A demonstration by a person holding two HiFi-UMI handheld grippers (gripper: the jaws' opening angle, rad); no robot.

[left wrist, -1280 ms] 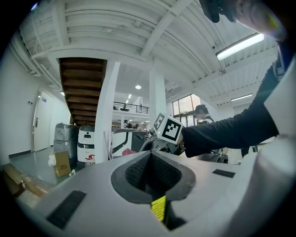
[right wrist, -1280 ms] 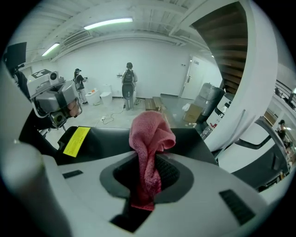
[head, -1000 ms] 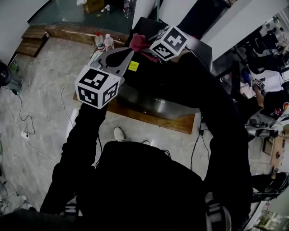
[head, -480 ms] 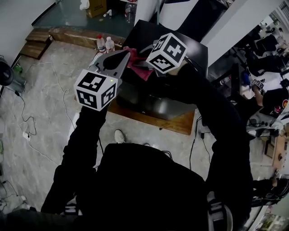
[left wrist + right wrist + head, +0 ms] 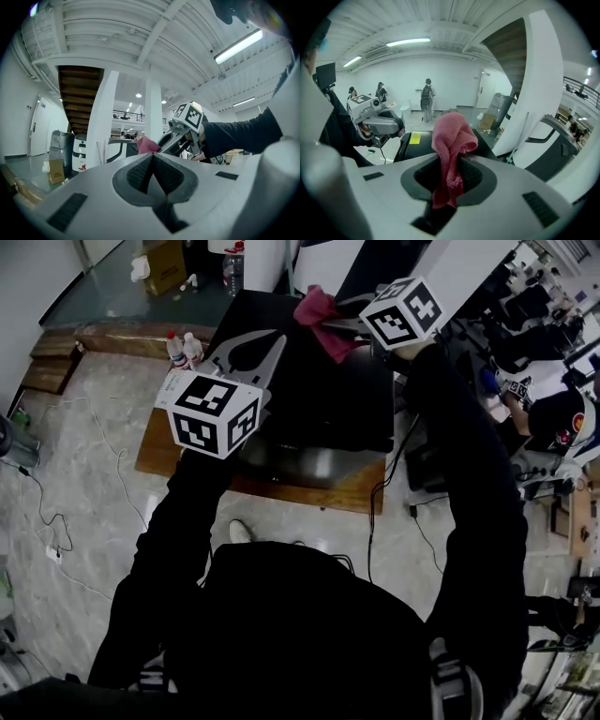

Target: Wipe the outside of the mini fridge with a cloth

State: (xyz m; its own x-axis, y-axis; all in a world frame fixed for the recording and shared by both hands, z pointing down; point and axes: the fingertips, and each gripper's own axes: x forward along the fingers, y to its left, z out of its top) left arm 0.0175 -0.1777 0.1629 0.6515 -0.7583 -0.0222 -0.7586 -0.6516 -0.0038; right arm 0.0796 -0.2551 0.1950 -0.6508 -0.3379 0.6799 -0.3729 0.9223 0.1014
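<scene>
The black mini fridge (image 5: 309, 390) stands on a low wooden platform in the head view. My right gripper (image 5: 343, 322) is shut on a pink cloth (image 5: 317, 311) and holds it over the fridge's far top edge. In the right gripper view the cloth (image 5: 452, 140) bunches up out of the closed jaws of the right gripper (image 5: 449, 165), with the fridge top (image 5: 404, 151) just behind. My left gripper (image 5: 266, 341) hovers over the fridge's left side, shut with nothing in it (image 5: 152, 157). The left gripper view also shows the right gripper (image 5: 180, 135) and the cloth (image 5: 147, 144).
The wooden platform (image 5: 309, 493) sits on a marble floor with cables (image 5: 56, 493). Two bottles (image 5: 183, 348) stand at the platform's left end and a cardboard box (image 5: 164, 263) beyond. White pillars (image 5: 534, 93) rise behind the fridge. Desks and a seated person (image 5: 558, 418) are at right.
My right gripper has carried the cloth up and to the right, from the fridge's near left part to its far top edge. The left gripper stays shut in about the same place.
</scene>
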